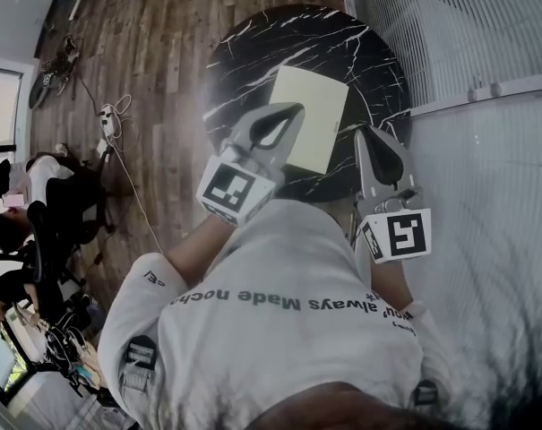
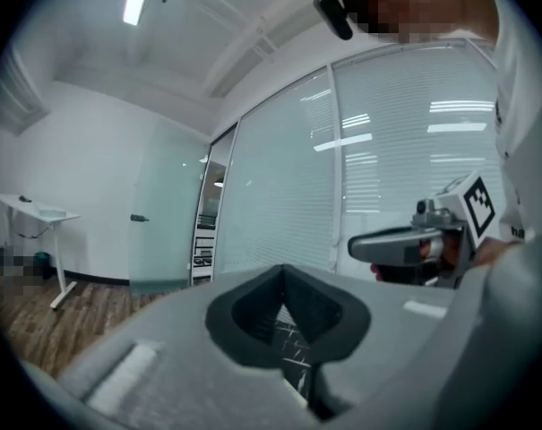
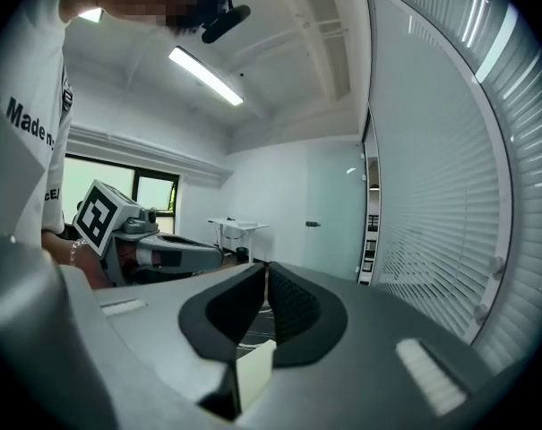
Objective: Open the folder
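A pale yellow folder [image 1: 308, 119] lies closed on the round black marble table [image 1: 360, 52], far below both grippers. My left gripper [image 1: 294, 109] is held up in front of the person's chest, jaws shut and empty, overlapping the folder's left edge in the head view. My right gripper [image 1: 368, 133] hangs to the folder's right, also shut and empty. In the left gripper view the shut jaws [image 2: 284, 271] point level at a glass wall, and the right gripper [image 2: 414, 245] shows beside them. Through the right gripper [image 3: 263, 267], a sliver of the folder [image 3: 253, 374] shows below.
Wood floor surrounds the table. A power strip with a cable [image 1: 109, 119] lies on the floor at left, and seated people [image 1: 38, 195] are further left. A wall of blinds [image 1: 486, 52] runs along the right. A white desk [image 2: 38, 211] stands across the room.
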Motion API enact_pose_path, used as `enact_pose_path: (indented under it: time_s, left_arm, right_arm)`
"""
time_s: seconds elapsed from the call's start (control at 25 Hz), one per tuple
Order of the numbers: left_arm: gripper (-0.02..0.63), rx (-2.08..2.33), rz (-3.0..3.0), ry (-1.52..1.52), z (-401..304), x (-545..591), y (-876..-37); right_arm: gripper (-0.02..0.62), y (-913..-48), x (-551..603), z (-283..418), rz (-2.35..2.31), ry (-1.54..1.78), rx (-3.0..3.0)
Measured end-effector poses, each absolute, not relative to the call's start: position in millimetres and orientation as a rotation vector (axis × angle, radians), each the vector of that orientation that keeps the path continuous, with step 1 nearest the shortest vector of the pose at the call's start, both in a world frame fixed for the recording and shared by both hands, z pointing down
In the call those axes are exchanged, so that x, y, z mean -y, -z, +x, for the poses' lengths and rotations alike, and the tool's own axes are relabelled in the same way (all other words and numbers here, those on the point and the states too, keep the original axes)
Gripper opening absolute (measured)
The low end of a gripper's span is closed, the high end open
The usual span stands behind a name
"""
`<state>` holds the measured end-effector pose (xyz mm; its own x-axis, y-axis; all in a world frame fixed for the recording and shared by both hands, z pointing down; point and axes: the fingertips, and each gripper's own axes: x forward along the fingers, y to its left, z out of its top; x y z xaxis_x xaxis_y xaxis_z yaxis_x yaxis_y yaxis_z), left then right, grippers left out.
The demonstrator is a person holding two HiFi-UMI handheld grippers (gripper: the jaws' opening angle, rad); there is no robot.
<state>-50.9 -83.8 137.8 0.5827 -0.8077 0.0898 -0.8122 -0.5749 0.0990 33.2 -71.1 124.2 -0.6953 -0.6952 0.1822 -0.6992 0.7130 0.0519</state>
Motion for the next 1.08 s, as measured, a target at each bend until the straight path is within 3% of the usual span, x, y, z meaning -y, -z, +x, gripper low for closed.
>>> enact_pose_path:
  time_s: [1.08]
  left_arm:
    - [0.003, 1.327, 2.689, -0.021, -37, 73, -132]
  right_arm:
    - [0.006, -110, 60, 35, 1.109, -0.037, 2.772]
